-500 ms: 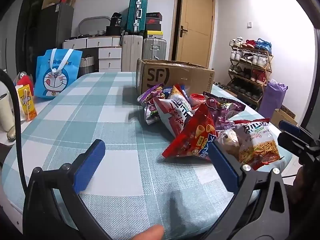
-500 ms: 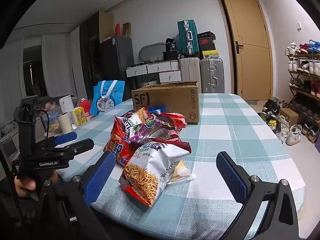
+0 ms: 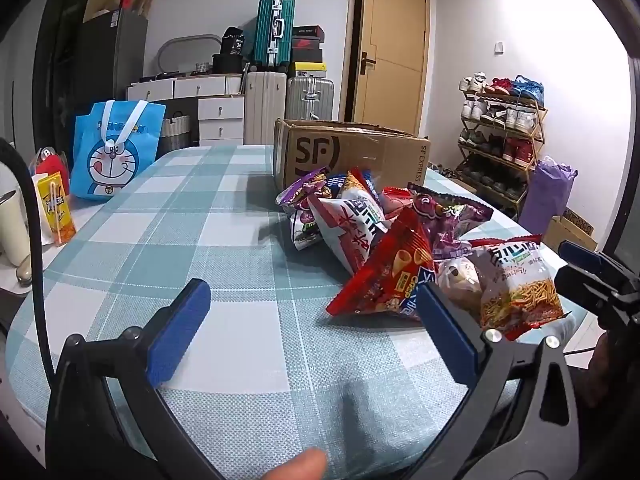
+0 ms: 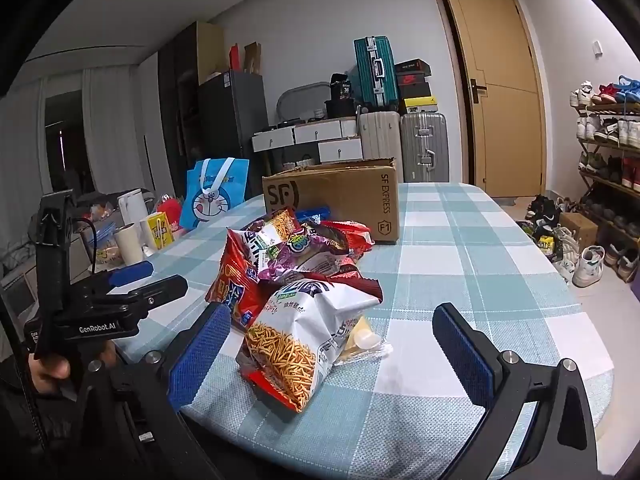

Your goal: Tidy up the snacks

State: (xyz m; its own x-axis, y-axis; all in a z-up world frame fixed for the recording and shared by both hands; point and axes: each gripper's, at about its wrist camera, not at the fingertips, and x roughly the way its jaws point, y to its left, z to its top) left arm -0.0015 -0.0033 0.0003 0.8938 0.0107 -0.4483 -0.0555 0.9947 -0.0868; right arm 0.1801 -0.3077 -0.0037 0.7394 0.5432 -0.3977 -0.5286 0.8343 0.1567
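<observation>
We see the snack bags (image 4: 296, 280) heaped in a loose pile on the tabletop (image 4: 472, 280), just in front of the cardboard box (image 4: 340, 196), toward the near edge. The nearest one, a white noodle-snack bag (image 4: 300, 344), lies at the front of the heap with a small clear packet (image 4: 364, 340) tucked against it. A red bag (image 3: 388, 276) leans at the pile's left side in the left wrist view.

The tabletop wears a teal and white checked cloth and has rounded corners. To the left of the pile in the left wrist view a wide stretch of cloth lies bare, and to the right of it in the right wrist view the cloth is free up to the edge.

Our left tool (image 3: 312, 328) hangs over the bare cloth with its blue pads spread wide, nothing between them. Our right tool (image 4: 332, 352) is likewise spread wide, its pads on either side of the noodle-snack bag but not touching it.

The cardboard box stands open-topped; we cannot see inside. A blue cartoon tote bag (image 3: 116, 152) stands at the far left edge. Beyond are suitcases (image 4: 400, 120), white drawers (image 4: 316, 136), a wooden door (image 4: 500, 88) and a shoe rack (image 3: 504, 136).
</observation>
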